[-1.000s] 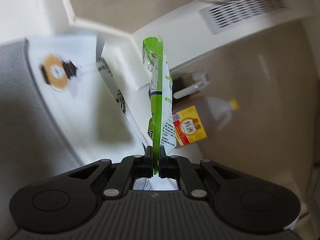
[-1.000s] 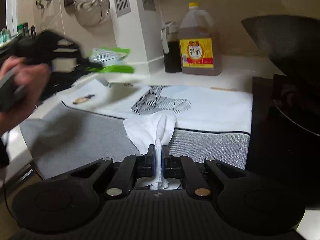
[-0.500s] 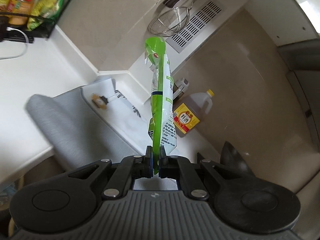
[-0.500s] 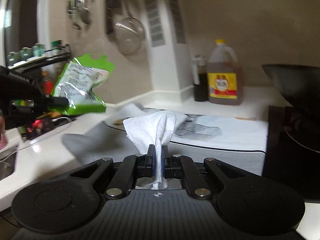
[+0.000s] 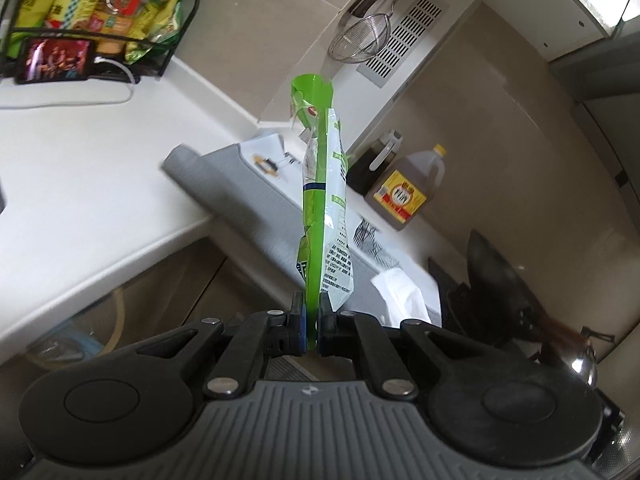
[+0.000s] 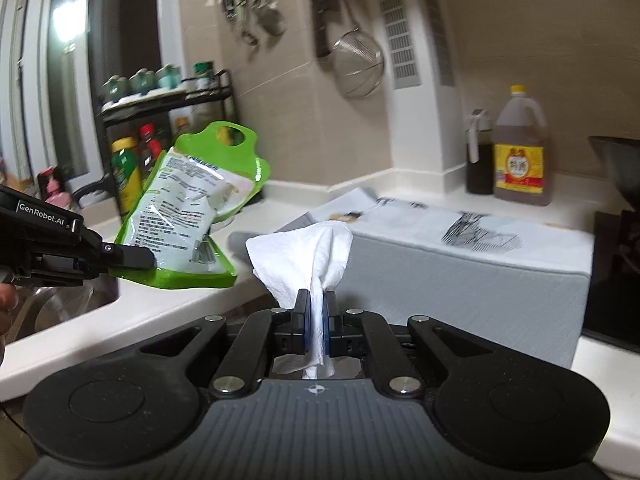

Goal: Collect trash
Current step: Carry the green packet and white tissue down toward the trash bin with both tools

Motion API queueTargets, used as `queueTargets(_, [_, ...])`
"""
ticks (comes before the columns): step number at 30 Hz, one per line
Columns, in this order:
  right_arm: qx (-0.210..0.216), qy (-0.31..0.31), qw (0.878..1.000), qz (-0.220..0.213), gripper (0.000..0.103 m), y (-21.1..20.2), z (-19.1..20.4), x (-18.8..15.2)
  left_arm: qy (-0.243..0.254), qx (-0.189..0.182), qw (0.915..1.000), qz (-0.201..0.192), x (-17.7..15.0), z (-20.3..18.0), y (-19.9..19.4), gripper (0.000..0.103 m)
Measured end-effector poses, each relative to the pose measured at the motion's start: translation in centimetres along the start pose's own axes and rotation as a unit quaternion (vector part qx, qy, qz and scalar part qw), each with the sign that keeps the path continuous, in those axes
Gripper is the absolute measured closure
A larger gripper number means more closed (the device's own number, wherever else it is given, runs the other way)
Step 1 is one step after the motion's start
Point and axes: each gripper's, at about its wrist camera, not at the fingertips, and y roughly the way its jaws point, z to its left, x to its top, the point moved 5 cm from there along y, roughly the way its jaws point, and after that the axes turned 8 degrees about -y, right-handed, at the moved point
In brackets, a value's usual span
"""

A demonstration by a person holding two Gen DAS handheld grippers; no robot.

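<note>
From your left wrist view, your left gripper [image 5: 311,312] is clamped on the green snack bag [image 5: 323,208], held in the air in front of the counter [image 5: 92,184]. From your right wrist view, your right gripper [image 6: 316,312] pinches the white tissue [image 6: 306,256], also in front of that counter's edge.

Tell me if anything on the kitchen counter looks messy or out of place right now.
The grey mat hangs over the counter edge, and a printed white sheet lies rumpled on it. The green bag and tissue are off the counter, each clamped in a gripper. No spill shows.
</note>
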Motion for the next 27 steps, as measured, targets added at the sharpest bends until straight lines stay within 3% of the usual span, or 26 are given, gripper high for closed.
queueTargets(9, [0.041,-0.001,0.998,0.053,0.096,0.3,3.8,-3.4,0.013,0.036,0.9991,0.018,-4.1,2.6,-1.4,0.098])
queueTargets(27, [0.025,0.000,0.994,0.110,0.096,2.5,3.7,-7.4,0.042,0.114,0.9903,0.068,-7.1,4.9,1.2,0.098])
